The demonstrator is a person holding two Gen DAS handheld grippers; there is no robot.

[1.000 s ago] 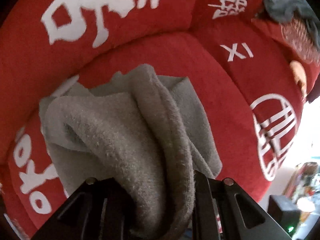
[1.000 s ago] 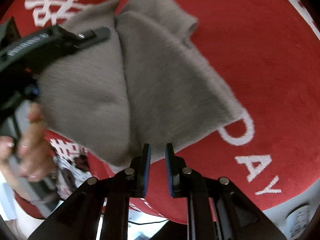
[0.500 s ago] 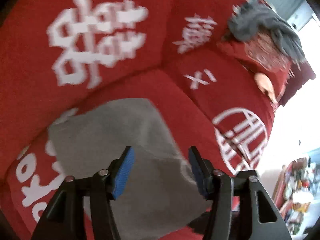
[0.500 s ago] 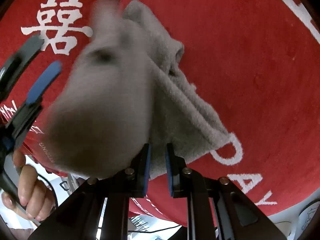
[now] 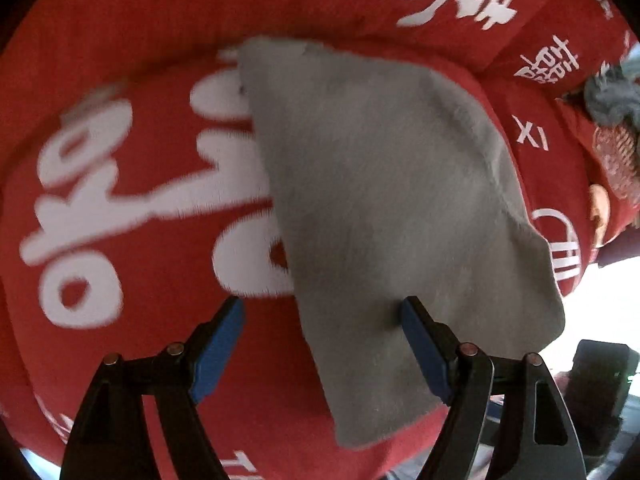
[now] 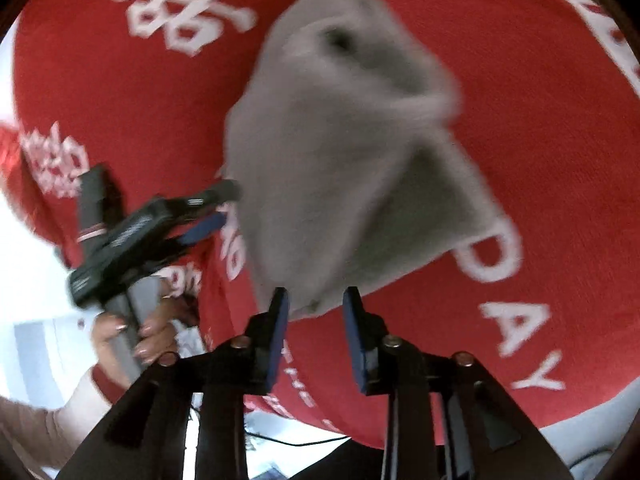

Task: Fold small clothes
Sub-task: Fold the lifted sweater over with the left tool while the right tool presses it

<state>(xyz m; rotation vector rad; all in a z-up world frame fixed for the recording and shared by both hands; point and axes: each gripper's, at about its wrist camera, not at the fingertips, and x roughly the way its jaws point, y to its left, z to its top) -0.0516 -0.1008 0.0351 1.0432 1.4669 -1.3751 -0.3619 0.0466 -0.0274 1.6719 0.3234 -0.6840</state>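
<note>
Two grippers hover at the near edge of the red cushion (image 5: 140, 360) with white lettering, where the soft grey knitted cloth (image 5: 392, 208) lies. Left gripper (image 5: 322, 344) gapes wide and empty; right gripper (image 6: 316, 332) is part-open, holding nothing. Light, floppy stuff, I'd say — pinch a near corner.

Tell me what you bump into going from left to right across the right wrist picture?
The person's hand gripping a handle → the left hand-held gripper, open → the grey cloth → the white letters "PAY" on the red cushion.
</note>
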